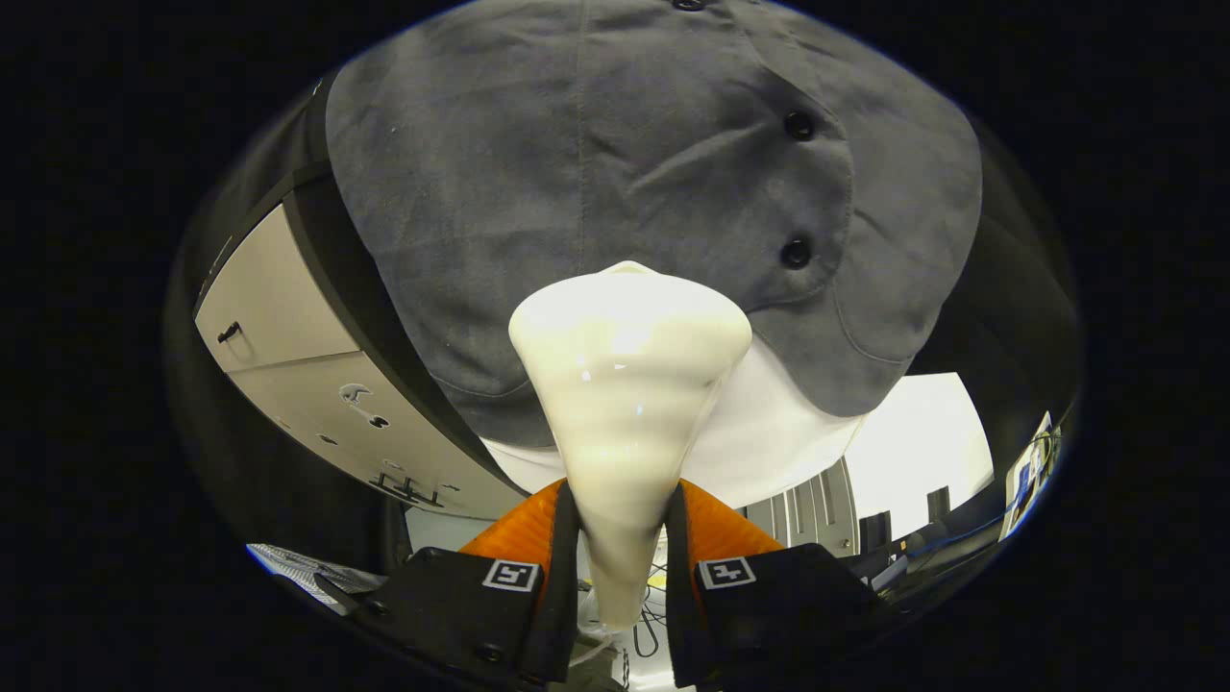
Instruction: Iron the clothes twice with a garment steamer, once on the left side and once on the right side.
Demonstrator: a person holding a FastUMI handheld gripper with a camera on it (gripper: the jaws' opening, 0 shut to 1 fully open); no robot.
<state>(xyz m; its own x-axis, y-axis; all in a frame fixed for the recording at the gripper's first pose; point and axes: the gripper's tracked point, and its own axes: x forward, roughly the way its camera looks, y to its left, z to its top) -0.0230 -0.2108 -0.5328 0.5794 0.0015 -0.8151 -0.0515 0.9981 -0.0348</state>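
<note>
Our gripper pinches the glossy, likely slippery steamer by its narrow neck, against the soft grey shirt

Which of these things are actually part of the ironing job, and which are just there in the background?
Part of the job:
- garment steamer, clamped between the fingers
- grey shirt, just beyond the steamer's head
- white garment under the shirt's hem

Just lying about:
- pale cabinet
- cables below the fingers

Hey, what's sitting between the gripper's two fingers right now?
In the gripper view, the cream garment steamer sits between the fingers, both pressing its narrow handle; its wide head meets the grey shirt beyond them.
</note>
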